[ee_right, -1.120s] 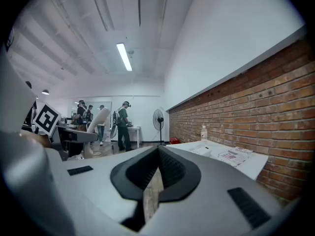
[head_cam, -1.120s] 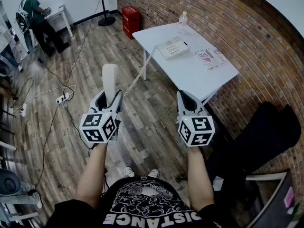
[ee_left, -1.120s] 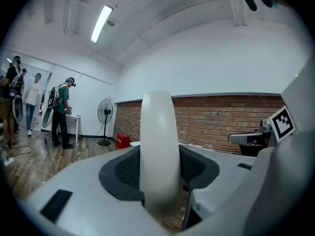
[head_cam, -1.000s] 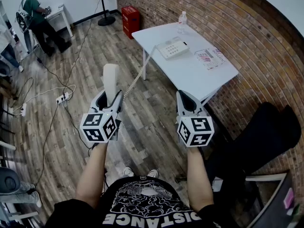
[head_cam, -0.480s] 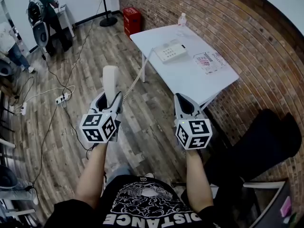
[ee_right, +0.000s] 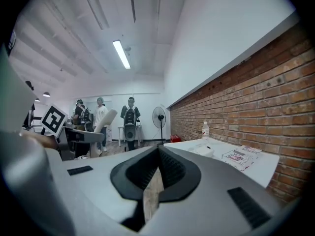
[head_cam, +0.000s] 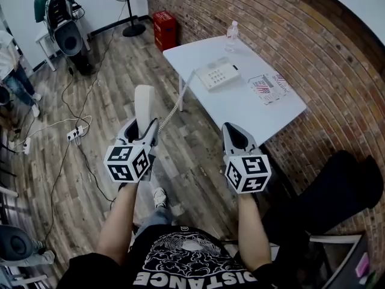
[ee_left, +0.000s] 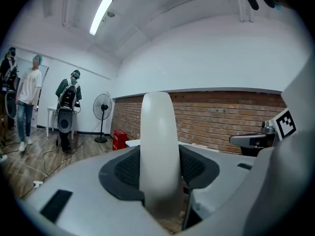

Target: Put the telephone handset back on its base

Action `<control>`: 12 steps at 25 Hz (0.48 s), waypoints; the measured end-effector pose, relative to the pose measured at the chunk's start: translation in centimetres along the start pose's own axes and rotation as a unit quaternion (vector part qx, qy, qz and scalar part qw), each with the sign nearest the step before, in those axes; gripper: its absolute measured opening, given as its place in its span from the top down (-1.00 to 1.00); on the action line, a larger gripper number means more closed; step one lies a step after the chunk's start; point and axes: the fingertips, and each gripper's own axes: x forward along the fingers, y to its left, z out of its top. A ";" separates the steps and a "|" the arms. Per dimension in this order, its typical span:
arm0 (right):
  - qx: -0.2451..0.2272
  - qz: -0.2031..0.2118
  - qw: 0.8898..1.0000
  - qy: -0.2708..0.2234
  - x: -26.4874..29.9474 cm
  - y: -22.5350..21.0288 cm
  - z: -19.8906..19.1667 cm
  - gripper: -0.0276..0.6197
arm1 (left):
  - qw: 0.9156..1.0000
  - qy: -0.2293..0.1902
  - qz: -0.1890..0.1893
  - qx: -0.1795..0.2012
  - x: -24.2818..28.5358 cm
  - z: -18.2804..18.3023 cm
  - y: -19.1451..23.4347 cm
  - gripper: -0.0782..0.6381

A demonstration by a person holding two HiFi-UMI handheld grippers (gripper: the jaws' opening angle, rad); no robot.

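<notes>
My left gripper (head_cam: pixel 143 124) is shut on a white telephone handset (head_cam: pixel 143 104), which stands up out of the jaws; in the left gripper view the handset (ee_left: pixel 158 146) fills the middle between the pads. A coiled cord (head_cam: pixel 175 101) runs from it to the white telephone base (head_cam: pixel 220 74) on the white table (head_cam: pixel 240 110) ahead. My right gripper (head_cam: pixel 231 130) is shut with nothing in it, held over the floor short of the table; its view shows the base (ee_right: pixel 203 150) far ahead.
A magazine (head_cam: pixel 269 87) and a water bottle (head_cam: pixel 231 34) also lie on the table by the brick wall. A red crate (head_cam: pixel 163 28), a fan (head_cam: pixel 125 5), floor cables (head_cam: pixel 75 134) and people (head_cam: pixel 57 17) are farther off. A black chair (head_cam: pixel 325 191) is at the right.
The view has shifted a little toward the table and both grippers have come slightly forward. A person at the back has moved. The left gripper still holds the handset.
</notes>
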 end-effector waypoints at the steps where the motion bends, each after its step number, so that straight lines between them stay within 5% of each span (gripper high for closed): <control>1: 0.002 -0.004 1.000 0.001 1.0 -0.1 0.1 0.91 | 1.000 0.001 -0.005 0.000 0.9 0.2 0.7 0.18; 12: 0.025 -0.067 0.997 0.016 14.2 -1.8 2.9 0.91 | 0.997 0.032 -0.071 0.006 13.4 3.9 9.3 0.18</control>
